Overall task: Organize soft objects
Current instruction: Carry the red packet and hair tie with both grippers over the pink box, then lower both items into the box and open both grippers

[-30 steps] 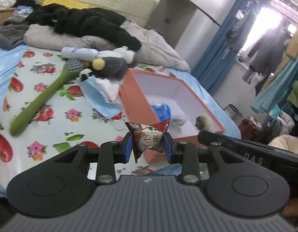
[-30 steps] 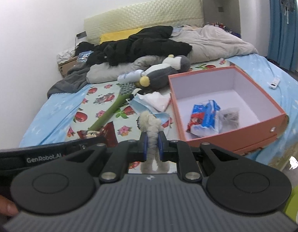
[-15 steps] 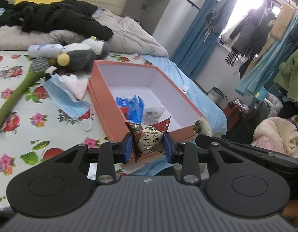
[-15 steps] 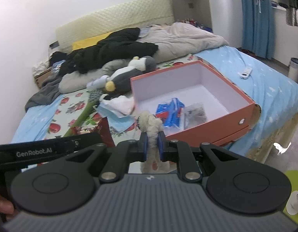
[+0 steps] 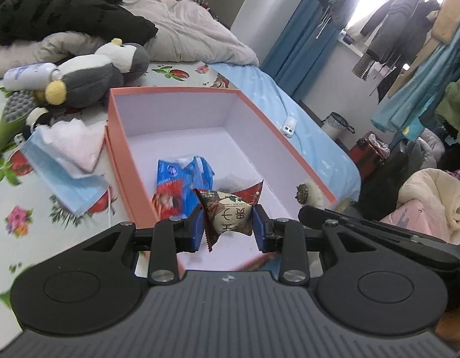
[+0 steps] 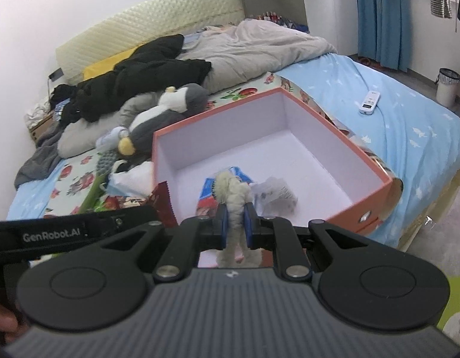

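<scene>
My left gripper [image 5: 229, 228] is shut on a small puffy snack packet [image 5: 230, 213] with red corners, held over the near end of the orange box [image 5: 116, 137]. My right gripper [image 6: 235, 226] is shut on a fluffy cream plush toy [image 6: 233, 197], also above the box's [image 6: 361, 152] near edge. Inside the box lie a blue and red tissue pack [image 5: 182, 183] and a clear crumpled bag [image 6: 273, 192]. In the right wrist view the left gripper [image 6: 80, 232] and its packet [image 6: 161, 200] show at the left.
On the flowered sheet left of the box lie a blue face mask [image 5: 66, 179], a white cloth [image 5: 71, 143], a grey penguin plush [image 5: 92, 74], a green brush [image 5: 9, 119] and a white bottle [image 5: 27, 74]. A white remote [image 6: 369, 101] lies on the blue sheet. Piled clothes fill the far bed.
Both grippers have moved forward and to the right with their loads, from beside the box to over its near end. The box fills more of both views.
</scene>
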Demonstrator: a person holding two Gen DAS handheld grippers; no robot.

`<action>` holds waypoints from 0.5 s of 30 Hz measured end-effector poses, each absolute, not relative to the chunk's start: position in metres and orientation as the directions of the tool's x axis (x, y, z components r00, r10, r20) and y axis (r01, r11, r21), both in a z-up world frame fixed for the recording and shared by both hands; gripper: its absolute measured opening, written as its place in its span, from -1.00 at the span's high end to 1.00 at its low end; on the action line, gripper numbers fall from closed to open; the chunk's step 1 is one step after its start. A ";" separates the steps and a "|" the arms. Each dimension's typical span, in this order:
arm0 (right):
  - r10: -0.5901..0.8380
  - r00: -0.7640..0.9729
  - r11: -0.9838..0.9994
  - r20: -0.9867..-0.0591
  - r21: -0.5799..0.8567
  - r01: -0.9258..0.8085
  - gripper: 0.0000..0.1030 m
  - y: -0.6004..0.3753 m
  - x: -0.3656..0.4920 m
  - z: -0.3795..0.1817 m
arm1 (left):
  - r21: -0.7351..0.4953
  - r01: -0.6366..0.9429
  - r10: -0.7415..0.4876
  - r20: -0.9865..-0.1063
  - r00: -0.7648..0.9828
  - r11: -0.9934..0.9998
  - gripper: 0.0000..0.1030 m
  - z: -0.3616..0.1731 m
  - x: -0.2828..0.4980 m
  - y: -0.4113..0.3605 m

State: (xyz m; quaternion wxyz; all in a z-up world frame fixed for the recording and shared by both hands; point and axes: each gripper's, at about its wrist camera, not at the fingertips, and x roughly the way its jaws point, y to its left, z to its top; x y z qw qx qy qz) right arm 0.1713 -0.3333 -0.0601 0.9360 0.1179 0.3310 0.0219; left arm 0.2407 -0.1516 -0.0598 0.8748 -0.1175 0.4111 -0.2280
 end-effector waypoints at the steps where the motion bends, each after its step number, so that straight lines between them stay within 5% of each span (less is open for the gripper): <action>1: 0.115 0.775 0.971 -0.622 0.234 0.044 0.70 -0.337 0.181 -0.064 | -0.389 0.302 -0.492 -0.670 0.556 0.871 0.25 -0.062 0.250 -0.156; 15: 0.094 0.698 0.963 -0.710 0.243 0.117 0.68 -0.378 0.283 -0.125 | -0.340 0.292 -0.445 -0.751 0.488 0.894 0.24 -0.124 0.375 -0.200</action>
